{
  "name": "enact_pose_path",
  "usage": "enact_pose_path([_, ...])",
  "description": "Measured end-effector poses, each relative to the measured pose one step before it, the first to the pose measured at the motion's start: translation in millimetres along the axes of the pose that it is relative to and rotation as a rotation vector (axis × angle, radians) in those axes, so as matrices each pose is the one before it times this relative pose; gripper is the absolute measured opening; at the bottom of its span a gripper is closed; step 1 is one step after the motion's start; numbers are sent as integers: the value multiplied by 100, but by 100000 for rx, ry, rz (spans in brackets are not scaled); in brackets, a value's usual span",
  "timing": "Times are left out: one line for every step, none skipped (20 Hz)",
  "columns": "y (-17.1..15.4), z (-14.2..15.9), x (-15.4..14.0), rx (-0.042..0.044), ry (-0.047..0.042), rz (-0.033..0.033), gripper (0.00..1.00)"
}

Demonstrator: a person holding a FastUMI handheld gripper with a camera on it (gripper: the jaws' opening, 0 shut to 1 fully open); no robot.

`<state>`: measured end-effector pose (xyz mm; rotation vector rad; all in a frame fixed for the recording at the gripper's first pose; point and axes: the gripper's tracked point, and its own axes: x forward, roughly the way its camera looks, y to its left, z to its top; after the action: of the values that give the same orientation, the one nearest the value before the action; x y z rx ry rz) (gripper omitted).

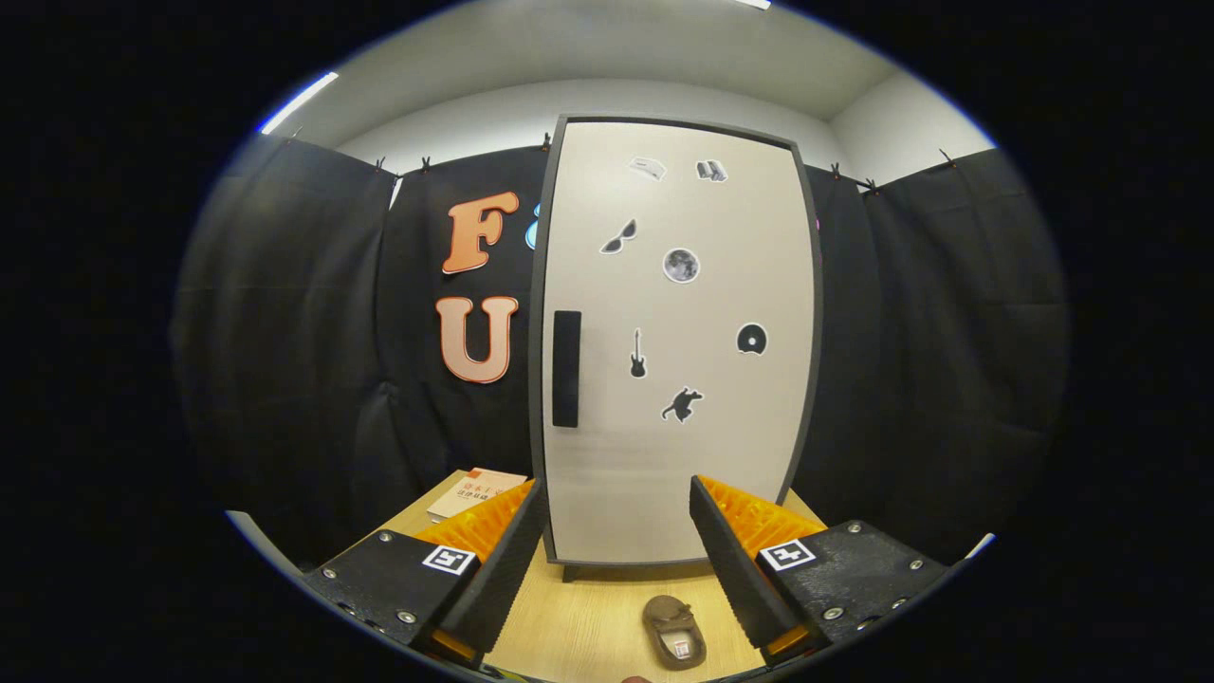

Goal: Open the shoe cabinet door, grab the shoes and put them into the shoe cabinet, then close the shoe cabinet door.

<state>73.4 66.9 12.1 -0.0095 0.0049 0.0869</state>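
Observation:
The shoe cabinet [678, 341] stands upright on the wooden table just beyond my fingers, its pale door shut and dotted with small stickers. A black vertical handle [566, 368] sits on the door's left side. A small brown shoe [674, 632] lies on the table in front of the cabinet, low between my fingers and closer to the right one. My gripper [616, 493] is open, fingers spread wide, nothing between them, facing the lower part of the door.
A booklet [477, 492] lies on the table [579, 626] to the left of the cabinet, behind my left finger. Black cloth walls close in the booth on the left, right and behind the cabinet.

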Motion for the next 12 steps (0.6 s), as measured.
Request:
enact_pose_path([624,130,837,-359,-263,487,93])
enact_pose_path([695,210,901,-401,-380,800,93])
enact_pose_path([503,310,868,-286,-616,460,93])
enact_pose_path([527,167,1036,-495,-188,948,93])
enact_pose_path([378,66,993,-951,424,311,94])
enact_pose_path([327,268,939,-810,-54,393,94])
enact_pose_path([477,207,1050,-461,-229,338,94])
enact_pose_path([323,210,1012,-294,-422,228,93])
enact_pose_path([211,206,933,-322,-178,144,93])
enact_pose_path([265,300,930,-332,-420,32,93])
enact_pose_path([252,364,890,-167,-606,106,93])
enact_pose_path([239,333,886,80,-597,-11,93])
